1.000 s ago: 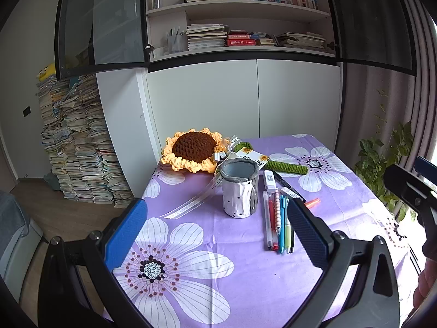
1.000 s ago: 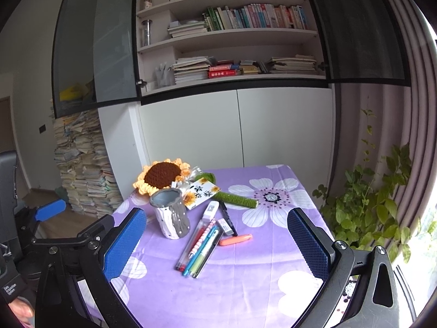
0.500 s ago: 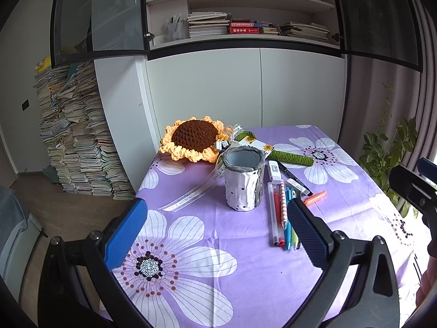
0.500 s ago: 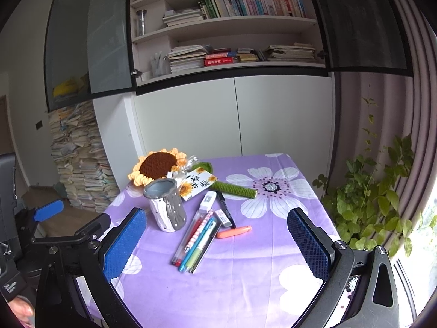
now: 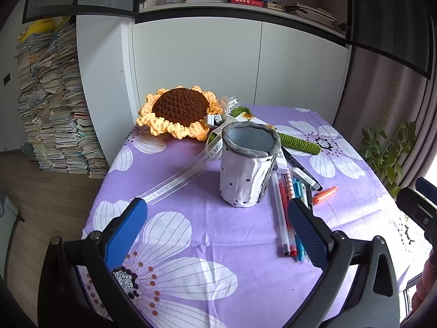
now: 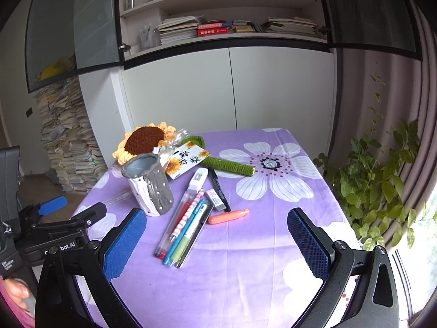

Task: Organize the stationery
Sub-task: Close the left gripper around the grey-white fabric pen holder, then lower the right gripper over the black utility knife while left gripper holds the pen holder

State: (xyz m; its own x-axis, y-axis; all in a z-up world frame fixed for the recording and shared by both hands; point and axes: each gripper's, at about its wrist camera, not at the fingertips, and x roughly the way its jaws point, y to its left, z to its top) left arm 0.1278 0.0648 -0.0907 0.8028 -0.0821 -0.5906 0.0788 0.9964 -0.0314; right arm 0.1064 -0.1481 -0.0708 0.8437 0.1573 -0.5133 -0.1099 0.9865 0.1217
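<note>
Both my grippers, left gripper [image 5: 217, 225] and right gripper [image 6: 217, 236], hang spread wide, holding nothing. The pens [image 6: 183, 228] lie bundled beside the pen cup [image 6: 149, 183], long axis running away from my right fingers, apparently nearer that hand.

Pens [image 6: 183, 227] lie right of the holder [image 6: 149, 184]; sunflower [image 6: 143, 141] behind
</note>
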